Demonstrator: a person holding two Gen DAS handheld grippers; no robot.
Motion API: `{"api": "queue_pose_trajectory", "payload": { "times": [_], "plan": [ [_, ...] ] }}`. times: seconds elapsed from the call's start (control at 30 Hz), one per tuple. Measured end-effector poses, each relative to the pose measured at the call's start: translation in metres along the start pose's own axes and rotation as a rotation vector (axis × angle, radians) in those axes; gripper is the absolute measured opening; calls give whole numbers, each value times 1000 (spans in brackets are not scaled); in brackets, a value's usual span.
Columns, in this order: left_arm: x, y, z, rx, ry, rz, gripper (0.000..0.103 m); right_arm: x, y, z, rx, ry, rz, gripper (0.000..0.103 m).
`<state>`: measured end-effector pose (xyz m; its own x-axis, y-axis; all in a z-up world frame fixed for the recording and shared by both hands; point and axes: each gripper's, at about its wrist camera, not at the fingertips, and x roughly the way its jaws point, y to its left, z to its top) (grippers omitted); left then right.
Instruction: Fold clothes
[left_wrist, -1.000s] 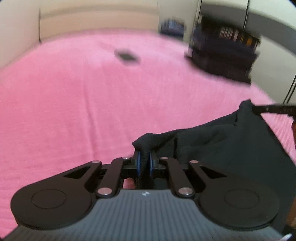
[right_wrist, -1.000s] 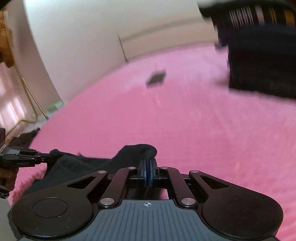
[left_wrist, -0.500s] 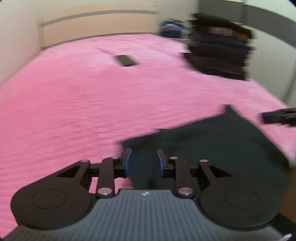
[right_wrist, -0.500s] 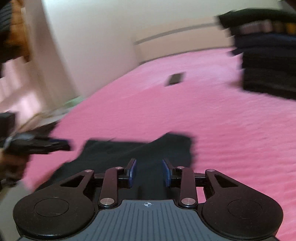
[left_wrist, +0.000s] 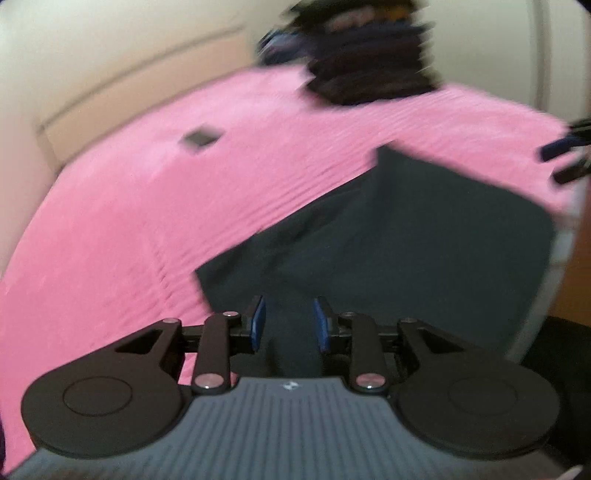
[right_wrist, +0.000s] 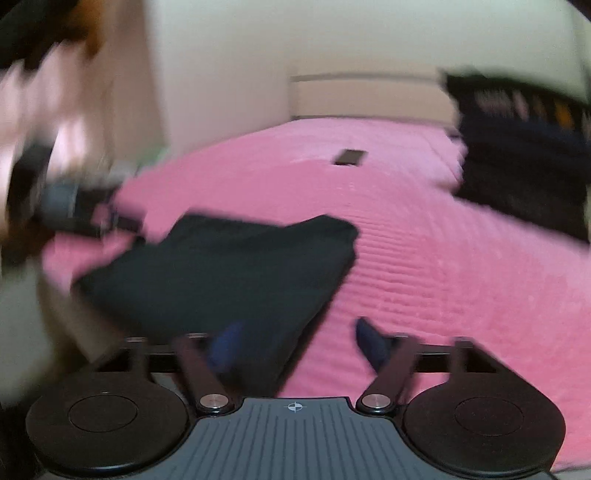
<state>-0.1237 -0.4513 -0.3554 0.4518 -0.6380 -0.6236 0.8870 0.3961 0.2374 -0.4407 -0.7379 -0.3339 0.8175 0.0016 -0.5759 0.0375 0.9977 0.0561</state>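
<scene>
Just ahead of the left gripper (left_wrist: 289, 325), whose blue pads stood spread and empty, a dark garment (left_wrist: 406, 236) lay flat on the pink bedspread (left_wrist: 129, 206). The right gripper (right_wrist: 299, 343) gaped wide beside its edge. Farther off sat a small dark device (right_wrist: 349, 157) and a blurred clothes stack (left_wrist: 369, 55).

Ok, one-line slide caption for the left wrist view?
Open left hand-held gripper over a dark garment lying flat on the pink bedspread.
</scene>
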Motion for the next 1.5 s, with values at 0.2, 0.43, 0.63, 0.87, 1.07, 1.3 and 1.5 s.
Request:
{"api": "queue_pose_trajectory", "payload": {
  "times": [0.2, 0.43, 0.63, 0.87, 1.07, 1.3, 1.5],
  "plan": [
    [-40, -72, -27, 326, -67, -94, 43, 17, 71, -39, -447, 78, -91, 75],
    [-11, -124, -62, 702, 23, 67, 42, 67, 103, -53, -789, 81, -197, 45],
    [-1, -112, -60, 607, 46, 61, 25, 78, 86, -64, -902, 118, -215, 36],
    [-5, -97, -56, 474, 50, 21, 24, 72, 52, -71, -761, 197, -305, 2],
    [-10, -97, -59, 501, 61, 35, 29, 55, 57, -55, -704, 103, -354, 89],
    [-19, -92, -67, 493, 67, 64, 31, 67, 90, -41, -746, 46, -242, 91],
    [-15, -101, -62, 550, 34, 67, 36, 100, 113, -35, -841, 61, -146, 86]
  ]
}}
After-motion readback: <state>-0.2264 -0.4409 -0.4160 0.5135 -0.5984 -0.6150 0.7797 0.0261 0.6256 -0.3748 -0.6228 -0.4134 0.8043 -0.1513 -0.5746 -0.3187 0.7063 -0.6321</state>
